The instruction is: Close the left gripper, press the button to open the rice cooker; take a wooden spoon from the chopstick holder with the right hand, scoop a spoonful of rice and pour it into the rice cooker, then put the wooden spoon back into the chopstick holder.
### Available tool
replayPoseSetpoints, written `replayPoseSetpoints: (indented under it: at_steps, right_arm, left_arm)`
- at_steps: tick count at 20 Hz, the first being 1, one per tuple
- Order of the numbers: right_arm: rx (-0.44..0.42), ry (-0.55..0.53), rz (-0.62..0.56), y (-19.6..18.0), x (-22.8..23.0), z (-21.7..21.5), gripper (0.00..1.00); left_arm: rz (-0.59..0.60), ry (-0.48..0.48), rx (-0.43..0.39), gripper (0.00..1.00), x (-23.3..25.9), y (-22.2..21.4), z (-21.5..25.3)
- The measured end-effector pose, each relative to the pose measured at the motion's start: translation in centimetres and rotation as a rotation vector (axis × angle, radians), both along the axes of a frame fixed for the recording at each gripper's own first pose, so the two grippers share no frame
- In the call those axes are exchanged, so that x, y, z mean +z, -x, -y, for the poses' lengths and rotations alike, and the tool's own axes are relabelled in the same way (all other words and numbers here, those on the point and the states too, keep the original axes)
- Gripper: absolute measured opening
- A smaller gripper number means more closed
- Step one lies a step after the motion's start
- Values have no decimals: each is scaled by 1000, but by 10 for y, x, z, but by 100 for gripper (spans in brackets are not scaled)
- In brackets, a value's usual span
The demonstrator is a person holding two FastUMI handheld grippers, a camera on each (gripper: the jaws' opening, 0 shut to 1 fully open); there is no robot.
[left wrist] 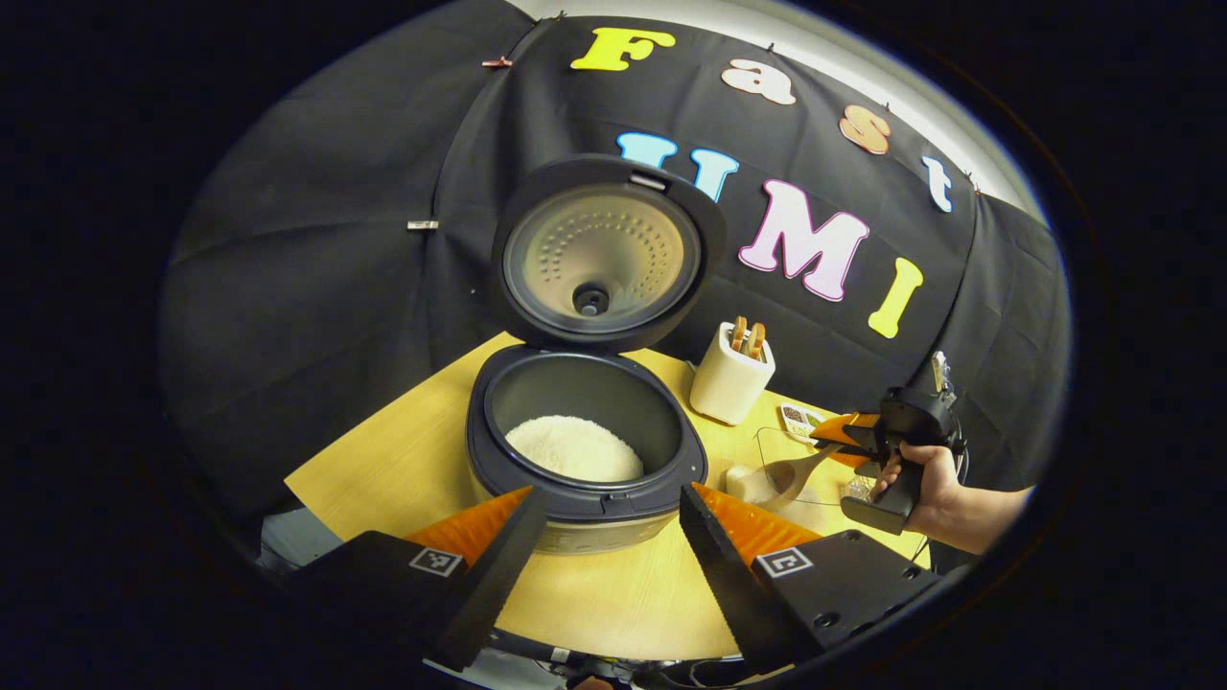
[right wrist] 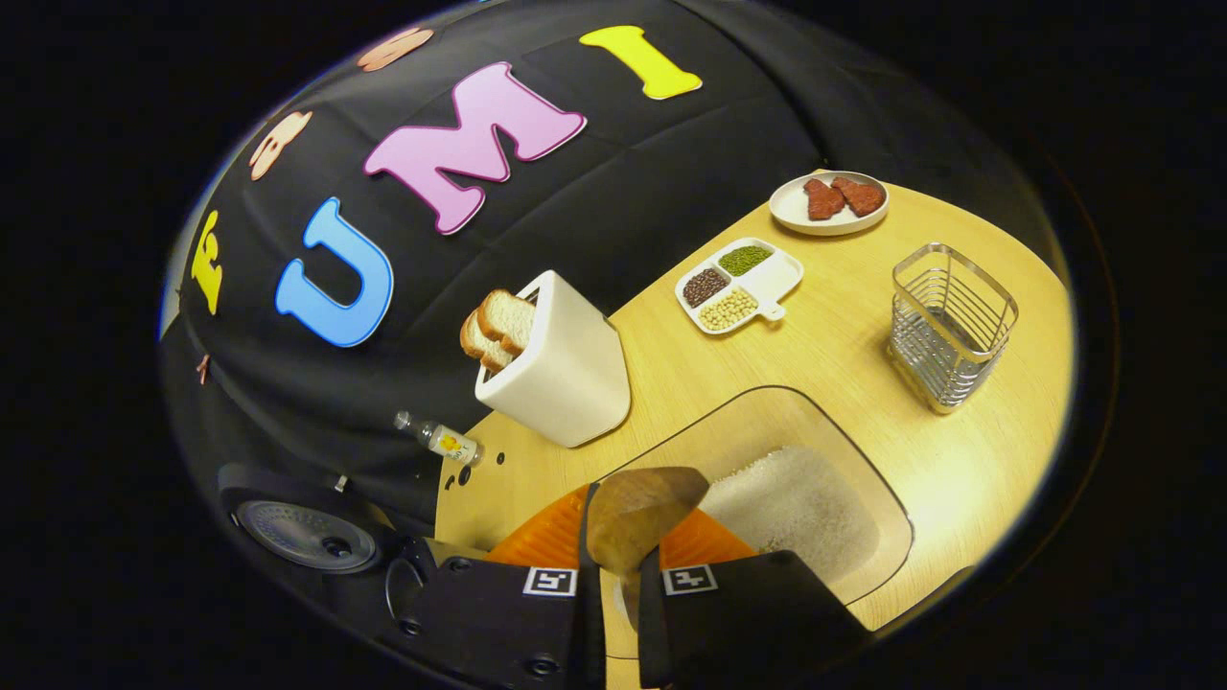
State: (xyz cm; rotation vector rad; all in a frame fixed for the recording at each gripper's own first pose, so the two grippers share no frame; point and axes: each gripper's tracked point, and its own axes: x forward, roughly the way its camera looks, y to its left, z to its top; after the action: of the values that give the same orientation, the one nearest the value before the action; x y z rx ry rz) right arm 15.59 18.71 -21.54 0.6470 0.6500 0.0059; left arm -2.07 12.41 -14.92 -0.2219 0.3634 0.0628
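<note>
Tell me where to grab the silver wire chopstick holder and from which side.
Grip the silver wire chopstick holder by one wall's top rim, coming down from above, one of the jaws inside, one outside. It stands upright on the pale wooden table, open-topped and empty, so a thin wall is likely easy to pinch.

The rice cooker [left wrist: 585,450] gapes open with its lid [left wrist: 599,251] upright behind, bare table [right wrist: 844,355] lies between toaster [right wrist: 561,369] and wire chopstick holder [right wrist: 949,326].
</note>
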Motion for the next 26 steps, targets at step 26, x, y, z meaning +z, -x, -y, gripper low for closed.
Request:
replayPoseSetpoints:
  at_steps: [26]
  right_arm:
    - [8, -550, -54, 30, 129, -92, 18]
  left_arm:
    - [55, -2, 80, 95, 5, 20, -63]
